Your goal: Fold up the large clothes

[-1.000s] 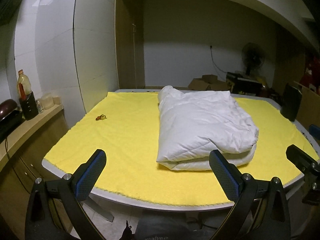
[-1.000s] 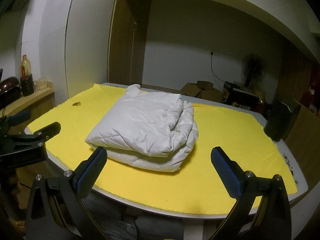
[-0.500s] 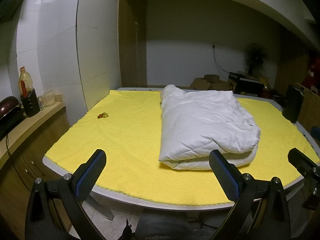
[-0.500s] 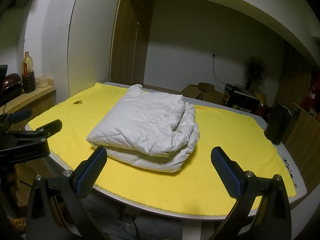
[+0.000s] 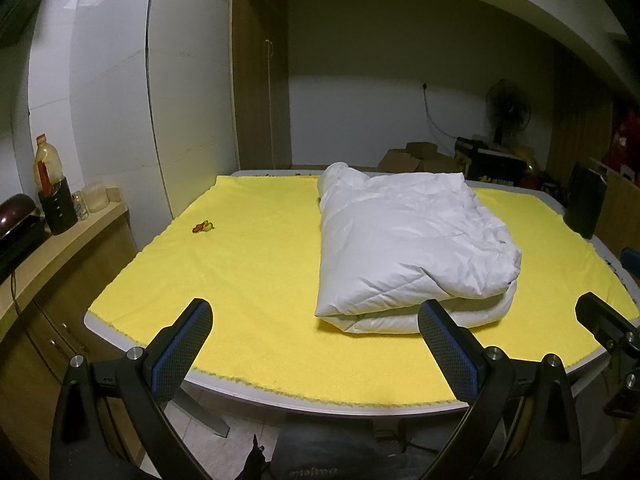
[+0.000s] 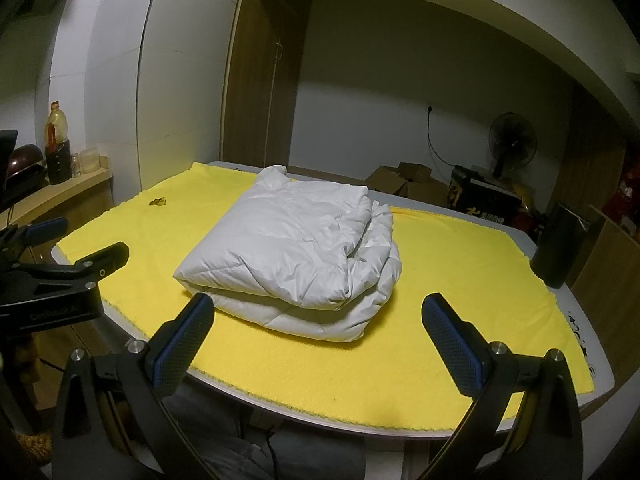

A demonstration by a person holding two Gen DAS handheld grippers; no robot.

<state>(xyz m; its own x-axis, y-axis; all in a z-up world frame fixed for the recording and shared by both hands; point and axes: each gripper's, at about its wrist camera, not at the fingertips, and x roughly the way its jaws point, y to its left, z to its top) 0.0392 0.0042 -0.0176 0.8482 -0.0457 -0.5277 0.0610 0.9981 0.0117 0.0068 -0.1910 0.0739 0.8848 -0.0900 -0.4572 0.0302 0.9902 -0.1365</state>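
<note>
— So where does the big white padded garment (image 5: 408, 248) lie?

— Folded into a thick bundle on the yellow cloth (image 5: 248, 272) that covers the counter (image 6: 600, 380). In the left wrist view it sits right of the middle; in the right wrist view it sits left of the middle, its folded edges stacked toward the near side.

— And the left hand-held gripper (image 5: 314, 344)?

— Its two blue-padded fingers (image 5: 182, 350) stand wide apart with nothing between them, held back at the near edge of the counter and apart from the garment.

— The right hand-held gripper (image 6: 316, 344)?

— The same: spread wide, holding nothing, at the near edge. One finger (image 6: 186, 344) lines up in the picture with the bundle's near corner, but I cannot tell whether it touches.

— Anything else on the cloth?

— A small orange and yellow object (image 5: 203, 227) far to the left, well apart from the garment. Beyond it a side ledge carries a bottle (image 5: 46, 164) and some jars. A dark bin (image 6: 560, 248) stands at the counter's right side, and a fan (image 6: 512, 140) and cardboard boxes (image 6: 404, 182) stand by the back wall.
</note>
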